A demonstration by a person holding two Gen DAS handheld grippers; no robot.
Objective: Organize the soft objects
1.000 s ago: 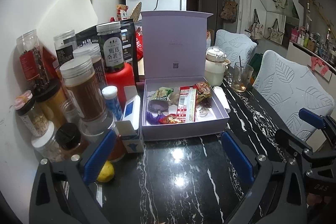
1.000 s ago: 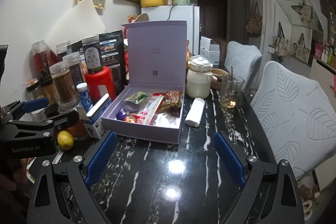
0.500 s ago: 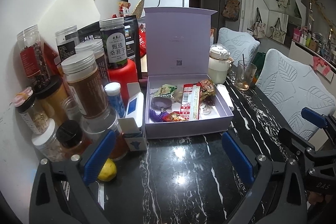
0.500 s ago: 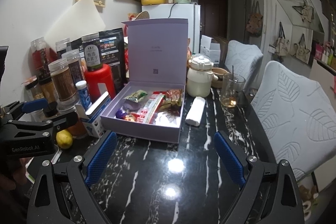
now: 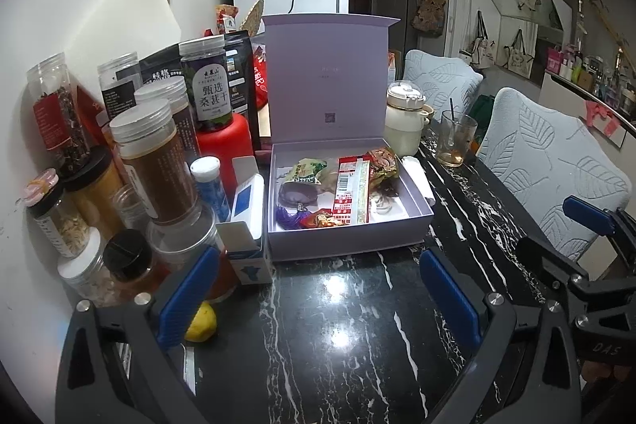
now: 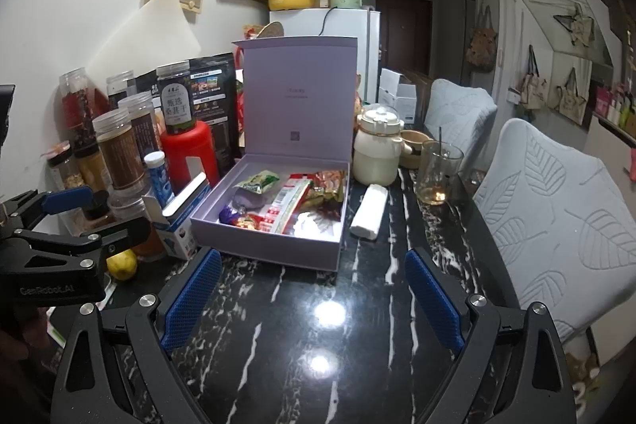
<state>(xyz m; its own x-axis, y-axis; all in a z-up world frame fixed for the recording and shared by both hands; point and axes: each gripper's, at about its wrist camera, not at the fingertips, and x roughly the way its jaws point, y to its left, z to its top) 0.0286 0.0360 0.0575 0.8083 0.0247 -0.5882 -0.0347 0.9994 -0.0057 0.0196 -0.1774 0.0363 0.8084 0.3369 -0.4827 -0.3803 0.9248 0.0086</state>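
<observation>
Snack packets (image 5: 351, 191) lie loose in the lavender box (image 5: 349, 241), its lid upright, on the black marble tabletop (image 5: 338, 336). From the left wrist, the left gripper (image 5: 318, 299) hangs wide open and empty just before the box (jars crowd its left side). From the right wrist, the right gripper (image 6: 314, 299) is likewise spread, holding nothing; a white roll (image 6: 369, 211), perhaps tissue, lies right of the box.
</observation>
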